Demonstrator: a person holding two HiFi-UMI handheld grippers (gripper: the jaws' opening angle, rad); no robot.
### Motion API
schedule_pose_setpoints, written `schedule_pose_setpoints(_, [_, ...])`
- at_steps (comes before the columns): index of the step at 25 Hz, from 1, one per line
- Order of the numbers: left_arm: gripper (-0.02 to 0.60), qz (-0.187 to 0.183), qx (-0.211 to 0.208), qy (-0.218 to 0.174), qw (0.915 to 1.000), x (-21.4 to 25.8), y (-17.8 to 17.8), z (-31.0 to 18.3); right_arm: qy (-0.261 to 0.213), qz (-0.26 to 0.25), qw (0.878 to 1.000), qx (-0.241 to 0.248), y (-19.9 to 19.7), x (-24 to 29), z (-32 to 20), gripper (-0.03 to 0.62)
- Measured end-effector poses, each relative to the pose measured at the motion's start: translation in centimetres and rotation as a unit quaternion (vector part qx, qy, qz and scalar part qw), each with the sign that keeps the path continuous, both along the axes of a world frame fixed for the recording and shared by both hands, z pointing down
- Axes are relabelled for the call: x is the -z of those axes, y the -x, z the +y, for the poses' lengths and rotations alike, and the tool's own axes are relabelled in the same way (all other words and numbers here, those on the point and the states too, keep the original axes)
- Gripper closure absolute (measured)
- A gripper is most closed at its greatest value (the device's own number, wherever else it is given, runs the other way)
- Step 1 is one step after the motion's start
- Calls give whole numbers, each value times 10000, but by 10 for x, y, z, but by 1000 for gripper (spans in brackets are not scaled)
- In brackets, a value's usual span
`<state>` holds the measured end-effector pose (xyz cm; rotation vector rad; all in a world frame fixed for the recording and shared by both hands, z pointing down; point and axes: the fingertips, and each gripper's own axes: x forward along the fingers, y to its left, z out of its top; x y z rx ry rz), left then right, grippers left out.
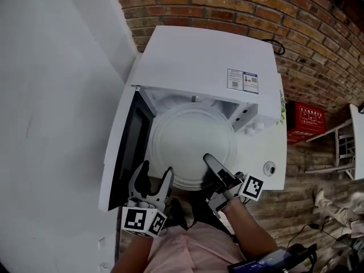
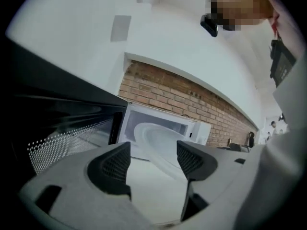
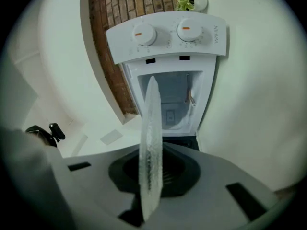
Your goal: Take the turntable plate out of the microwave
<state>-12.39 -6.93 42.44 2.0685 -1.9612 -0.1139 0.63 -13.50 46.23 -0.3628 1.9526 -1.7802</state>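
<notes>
Red-brown brick wall [image 1: 227, 4] runs behind a white microwave [image 1: 199, 56], with a plain white wall to its left. Its door [image 1: 122, 147] hangs wide open on the left side, dark inner face turned toward the cavity. At the mouth of that cavity sits the turntable plate [image 1: 190, 144], a pale round glass disc lying mostly out in front of the opening, with its far edge at the opening. The right claw [image 1: 210, 161] is closed on the plate's near rim; in the right gripper view the plate [image 3: 151, 147] shows edge-on, pinched between the two dark pads, with the microwave's two knobs [image 3: 165, 32] beyond it. The left claw [image 1: 156, 170] stands beside the lower end of the door, just left of the plate, its jaws spread apart and gripping nothing; in the left gripper view the plate [image 2: 158, 143] shows beyond the gap, tilted
</notes>
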Motion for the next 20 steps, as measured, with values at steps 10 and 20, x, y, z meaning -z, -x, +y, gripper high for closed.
schedule_pose_setpoints(10, [216,1765,-1319,-660,9732,37,-30,10,-662,106,9977,-9,-17,54,63,565])
schedule_pose_setpoints(20, [393,1878,-1497,-464,9696,28,-37,32,-813,403,9958,-155,-24,53,100,563])
